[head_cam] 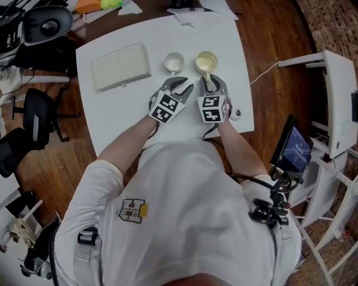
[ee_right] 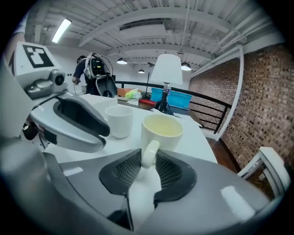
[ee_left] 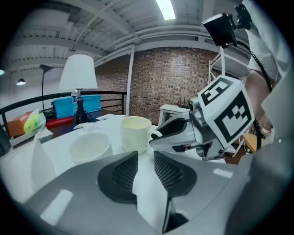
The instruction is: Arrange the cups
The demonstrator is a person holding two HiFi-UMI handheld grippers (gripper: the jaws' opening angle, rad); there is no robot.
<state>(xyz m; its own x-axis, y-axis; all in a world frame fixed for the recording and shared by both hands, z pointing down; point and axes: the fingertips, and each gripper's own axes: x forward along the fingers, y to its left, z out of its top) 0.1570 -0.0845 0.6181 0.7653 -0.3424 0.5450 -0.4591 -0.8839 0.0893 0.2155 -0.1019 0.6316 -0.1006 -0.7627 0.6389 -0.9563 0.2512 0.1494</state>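
Note:
Two cups stand side by side on the white table (head_cam: 112, 120): a small white cup (head_cam: 174, 61) on the left and a larger cream mug (head_cam: 206, 62) on the right. My right gripper (head_cam: 212, 83) is open just behind the mug, with the mug's handle (ee_right: 149, 153) between its fingertips; the pads do not visibly squeeze it. My left gripper (head_cam: 180, 86) is open and empty, slightly behind and to the right of the small cup (ee_left: 90, 146). The mug (ee_left: 135, 133) shows straight ahead in the left gripper view.
A flat white box (head_cam: 121, 67) lies on the table's left part. A small round object (head_cam: 236, 113) sits near the table's right edge. Papers (head_cam: 193, 14) lie at the far edge. A dark office chair (head_cam: 34, 120) stands on the wooden floor at left.

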